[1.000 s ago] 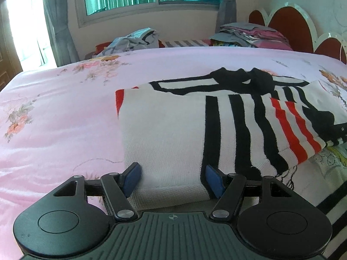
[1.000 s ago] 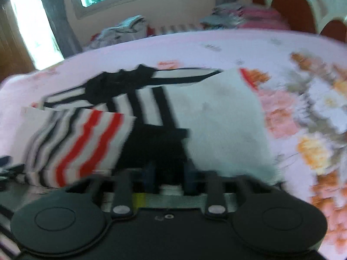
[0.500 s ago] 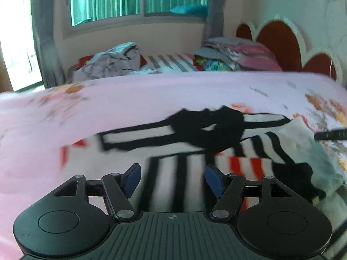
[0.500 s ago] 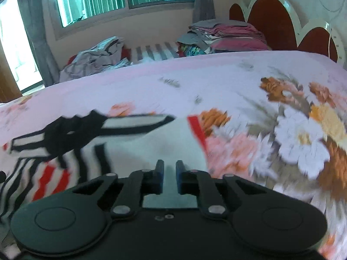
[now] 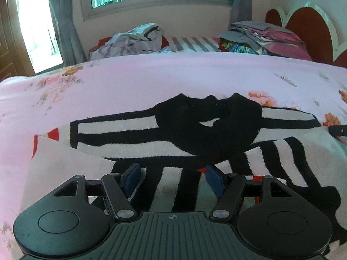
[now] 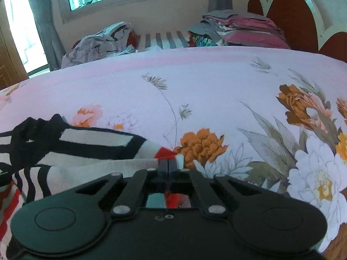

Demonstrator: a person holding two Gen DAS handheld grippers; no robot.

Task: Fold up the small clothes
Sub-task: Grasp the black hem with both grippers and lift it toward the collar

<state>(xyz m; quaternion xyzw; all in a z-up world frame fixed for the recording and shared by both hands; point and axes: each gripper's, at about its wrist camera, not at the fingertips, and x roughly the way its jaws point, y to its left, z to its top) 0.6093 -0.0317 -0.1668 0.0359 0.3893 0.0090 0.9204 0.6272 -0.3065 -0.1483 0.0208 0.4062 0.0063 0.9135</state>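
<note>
A white knit sweater (image 5: 130,147) with black and red stripes and a black collar (image 5: 208,119) lies partly folded on the pink floral bedspread (image 5: 151,75). My left gripper (image 5: 173,178) is open and hovers just over the sweater's striped middle, holding nothing. In the right wrist view my right gripper (image 6: 168,165) is shut on the sweater's red-tipped right edge (image 6: 164,153); the sweater (image 6: 71,151) stretches off to its left. The right gripper's tip also shows at the right edge of the left wrist view (image 5: 338,130).
A stack of folded clothes (image 5: 266,39) and a crumpled grey heap (image 5: 130,41) lie at the far side of the bed by the red headboard (image 5: 308,28). A window with curtains is behind. The bedspread to the right carries big flower prints (image 6: 303,151).
Both grippers moved forward over the sweater. The left gripper went from its near hem to its middle. The right gripper closed and now pinches the sweater's right edge.
</note>
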